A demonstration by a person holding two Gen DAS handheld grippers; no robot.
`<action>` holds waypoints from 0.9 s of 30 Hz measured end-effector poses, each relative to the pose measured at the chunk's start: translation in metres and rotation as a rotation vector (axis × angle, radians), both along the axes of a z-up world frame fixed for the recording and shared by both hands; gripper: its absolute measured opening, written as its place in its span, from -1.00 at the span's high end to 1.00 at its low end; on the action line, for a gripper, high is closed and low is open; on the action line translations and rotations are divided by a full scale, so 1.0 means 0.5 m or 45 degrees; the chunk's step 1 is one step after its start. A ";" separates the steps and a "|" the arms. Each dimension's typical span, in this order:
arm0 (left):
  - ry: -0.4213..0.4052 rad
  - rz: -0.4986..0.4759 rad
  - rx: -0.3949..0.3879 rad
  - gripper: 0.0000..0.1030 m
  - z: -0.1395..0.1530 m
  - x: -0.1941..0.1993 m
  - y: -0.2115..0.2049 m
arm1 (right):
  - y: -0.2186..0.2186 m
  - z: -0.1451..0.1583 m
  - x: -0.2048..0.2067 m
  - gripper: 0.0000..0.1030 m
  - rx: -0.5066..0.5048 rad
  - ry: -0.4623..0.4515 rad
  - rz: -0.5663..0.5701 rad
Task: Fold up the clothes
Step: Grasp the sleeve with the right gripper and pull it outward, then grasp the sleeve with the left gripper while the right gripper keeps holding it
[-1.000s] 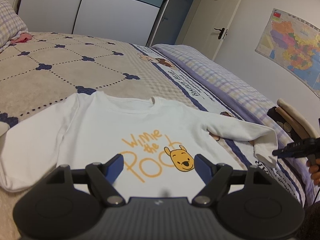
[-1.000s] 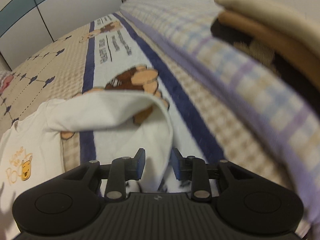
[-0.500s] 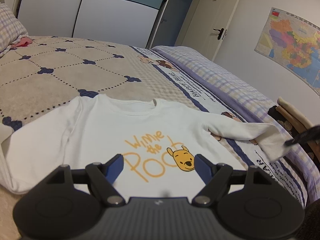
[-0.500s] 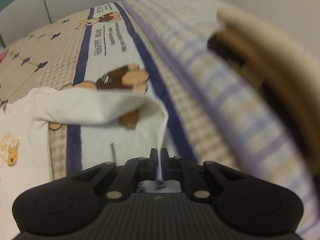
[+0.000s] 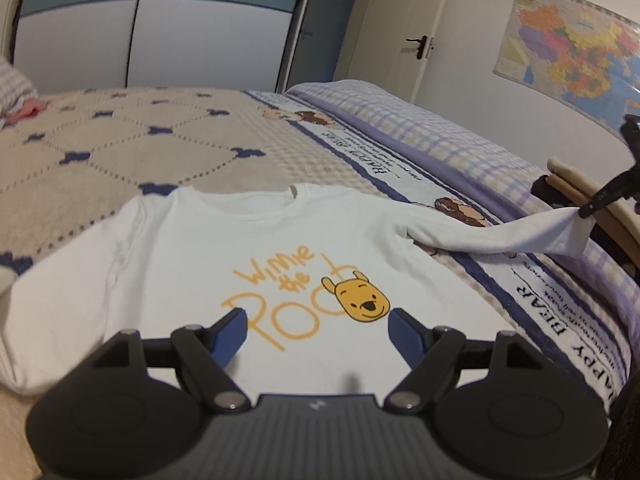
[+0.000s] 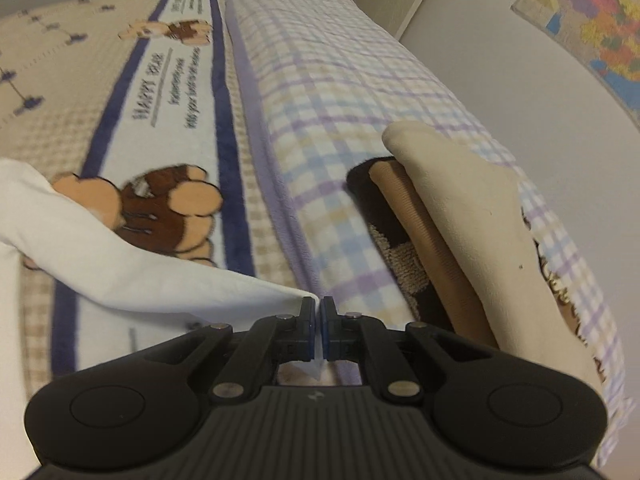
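Gripping: right gripper (image 6: 318, 328), jaws clamped on the sleeve cuff (image 6: 256, 292) of the sweatshirt (image 5: 248, 264).
Hovering: left gripper (image 5: 318, 330), jaws apart, seemingly above the hem at 6 o'clock.

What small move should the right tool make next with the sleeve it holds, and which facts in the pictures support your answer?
Probably carry the cuff inward over the shirt's chest. The right tool is shut on the sleeve, which is lifted and stretched sideways off the bed, while the white shirt lies flat, face up. The left tool hovers open over the print, holding nothing.
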State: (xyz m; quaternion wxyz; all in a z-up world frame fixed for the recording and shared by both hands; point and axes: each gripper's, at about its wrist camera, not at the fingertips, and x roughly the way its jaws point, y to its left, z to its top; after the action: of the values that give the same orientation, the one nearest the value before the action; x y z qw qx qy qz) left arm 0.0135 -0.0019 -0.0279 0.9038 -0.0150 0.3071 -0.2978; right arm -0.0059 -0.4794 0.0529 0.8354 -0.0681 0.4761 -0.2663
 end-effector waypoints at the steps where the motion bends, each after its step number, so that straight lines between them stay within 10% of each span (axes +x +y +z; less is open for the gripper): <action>1: -0.006 -0.012 0.003 -0.53 0.006 0.007 -0.003 | -0.006 -0.009 0.004 0.93 0.000 0.008 -0.011; 27: 0.122 -0.208 0.232 -0.26 -0.030 0.451 -0.272 | -0.123 -0.073 -0.030 0.93 0.237 -0.137 0.151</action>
State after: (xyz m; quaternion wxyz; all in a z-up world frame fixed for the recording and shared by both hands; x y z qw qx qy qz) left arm 0.2388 -0.1380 -0.0428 0.8585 0.0781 0.3759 -0.3400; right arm -0.0207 -0.5409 0.0163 0.8767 -0.0039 0.4482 -0.1745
